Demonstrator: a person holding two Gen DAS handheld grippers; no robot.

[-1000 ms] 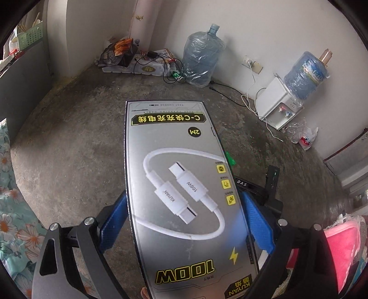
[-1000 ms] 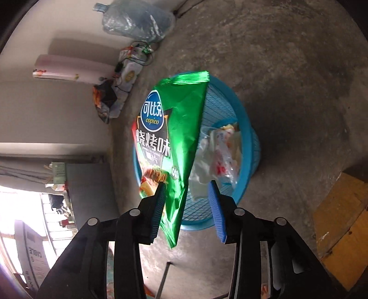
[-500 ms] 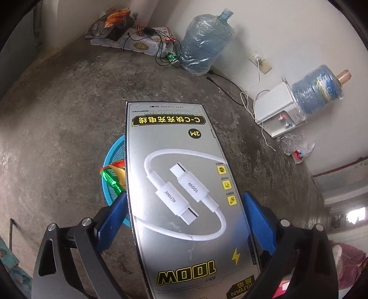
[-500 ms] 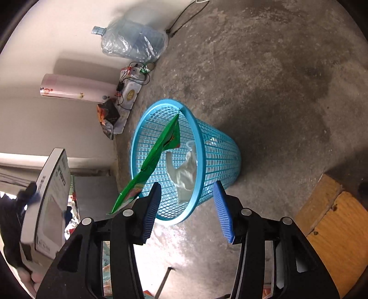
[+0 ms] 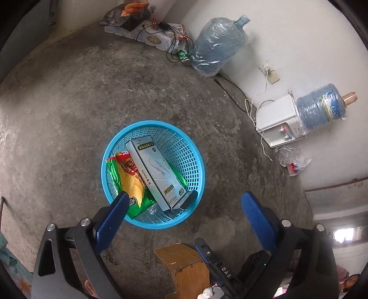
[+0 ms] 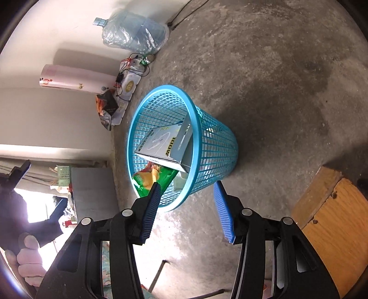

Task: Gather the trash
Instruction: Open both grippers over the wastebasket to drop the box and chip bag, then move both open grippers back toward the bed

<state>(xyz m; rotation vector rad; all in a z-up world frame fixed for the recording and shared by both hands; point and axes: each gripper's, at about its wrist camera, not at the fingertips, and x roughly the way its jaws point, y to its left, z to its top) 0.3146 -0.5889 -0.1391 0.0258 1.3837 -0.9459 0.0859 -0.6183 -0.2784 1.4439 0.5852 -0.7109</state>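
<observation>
Blue basket on concrete floor

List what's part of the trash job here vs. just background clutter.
Job: blue mesh basket, cable box and green chip bag inside it, left gripper, right gripper.

Background: water jugs, dispenser, wooden stool, wall-side packets.

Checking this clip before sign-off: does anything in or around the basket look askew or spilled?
Nothing spilled. The cable box sits tilted in the blue basket, leaning across the green chip bag, one end up near the rim. Both are inside.
</observation>
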